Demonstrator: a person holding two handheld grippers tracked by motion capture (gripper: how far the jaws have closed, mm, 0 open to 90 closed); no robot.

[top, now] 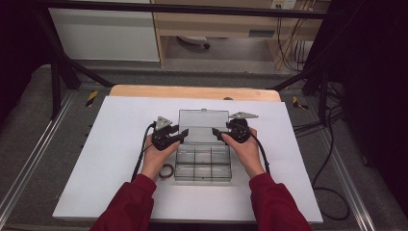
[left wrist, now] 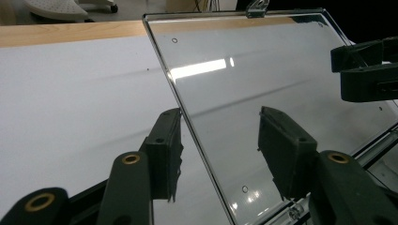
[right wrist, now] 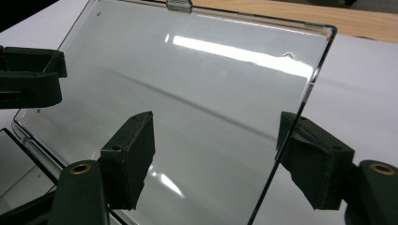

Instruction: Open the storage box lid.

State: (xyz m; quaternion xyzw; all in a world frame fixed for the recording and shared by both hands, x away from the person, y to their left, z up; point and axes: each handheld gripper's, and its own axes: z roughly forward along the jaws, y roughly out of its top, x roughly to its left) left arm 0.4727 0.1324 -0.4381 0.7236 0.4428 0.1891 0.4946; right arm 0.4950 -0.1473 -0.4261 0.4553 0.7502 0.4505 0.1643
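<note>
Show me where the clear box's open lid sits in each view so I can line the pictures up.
High view: lid at centre, raised behind the compartments, between both grippers.
Left gripper view: centre and right, left edge between the jaws.
Right gripper view: centre and left, right edge between the jaws.
Shared landmark: latch tab on its top edge.

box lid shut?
No. In the high view the clear lid stands open behind the compartment box, with the left gripper and right gripper at its side edges.
</note>
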